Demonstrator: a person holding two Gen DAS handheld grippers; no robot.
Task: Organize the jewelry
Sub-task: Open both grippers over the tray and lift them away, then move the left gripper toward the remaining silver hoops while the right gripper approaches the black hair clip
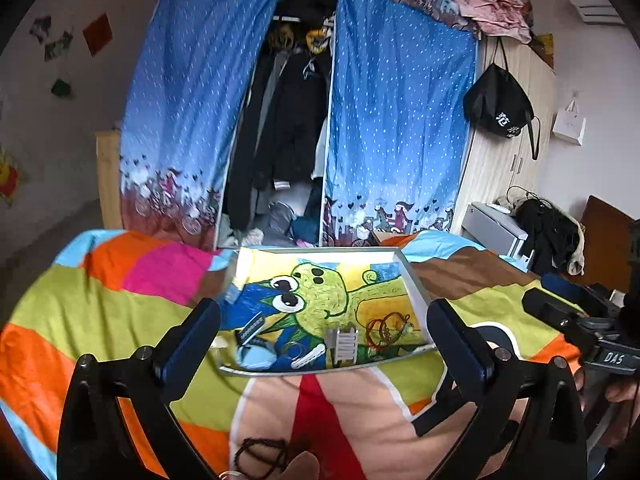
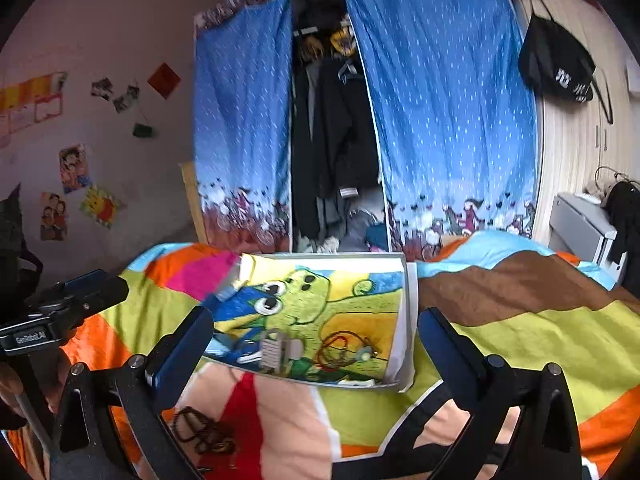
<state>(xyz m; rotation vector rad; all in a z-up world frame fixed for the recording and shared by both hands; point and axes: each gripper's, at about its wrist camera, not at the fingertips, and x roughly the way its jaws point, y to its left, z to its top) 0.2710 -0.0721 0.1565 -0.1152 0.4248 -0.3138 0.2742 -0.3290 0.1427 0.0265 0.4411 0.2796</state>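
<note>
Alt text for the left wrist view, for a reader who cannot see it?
The open, empty left claw frames a shallow cartoon-printed tray on a colourful bedspread, holding red bracelets and hair clips. A dark bead string lies nearer; the right claw shows at right.

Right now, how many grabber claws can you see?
2. The left gripper hangs open over the bed, facing the tray. The right gripper is open beside it. No others show.

Home bedroom, bed with colourful blanket (image 1: 120, 300), fabric wardrobe (image 1: 192, 100) of hanging clothes (image 1: 288, 120)
</note>
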